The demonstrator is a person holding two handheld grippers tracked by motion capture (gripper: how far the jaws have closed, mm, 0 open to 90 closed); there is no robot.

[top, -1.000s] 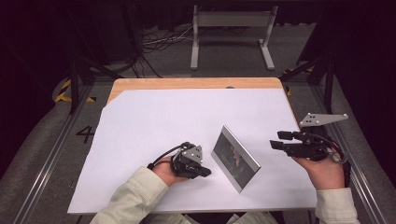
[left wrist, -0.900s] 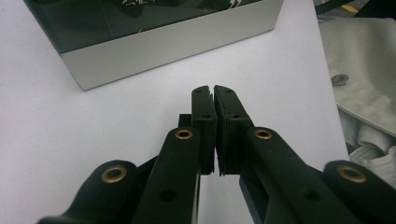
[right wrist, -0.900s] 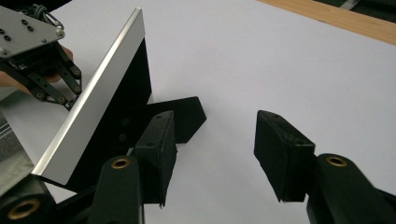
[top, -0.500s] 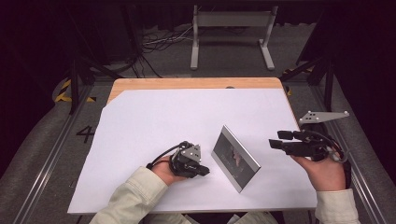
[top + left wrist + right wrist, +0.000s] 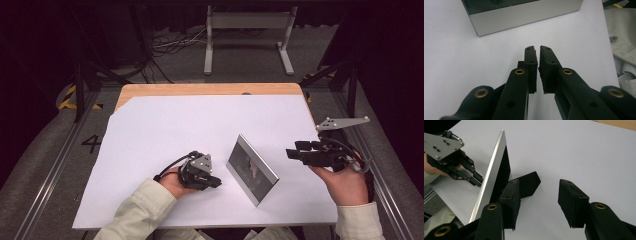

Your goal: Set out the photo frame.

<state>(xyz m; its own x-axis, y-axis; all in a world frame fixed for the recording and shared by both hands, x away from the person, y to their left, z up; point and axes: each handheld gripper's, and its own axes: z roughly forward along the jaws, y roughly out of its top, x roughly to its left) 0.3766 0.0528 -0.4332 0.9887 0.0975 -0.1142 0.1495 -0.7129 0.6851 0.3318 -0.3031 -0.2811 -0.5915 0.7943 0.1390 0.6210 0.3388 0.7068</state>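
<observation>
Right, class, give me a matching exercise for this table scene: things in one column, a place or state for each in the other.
Things:
1. picture frame
2. left gripper
3. right gripper
4. white sheet

Places or states:
A. jaws wide apart, nothing between them
B. covers the wooden table
C. stands propped between the grippers
D. jaws a narrow gap apart, having just been opening, nothing between them

Pairs: 1-C, 2-D, 3-A, 4-B

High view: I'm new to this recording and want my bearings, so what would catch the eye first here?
A silver picture frame stands propped on its black back stand on the white sheet, right of centre near the front edge. The left gripper lies low just left of it, jaws a narrow slit apart and just opening, nothing between them. The right gripper hangs to its right, jaws apart and empty.
</observation>
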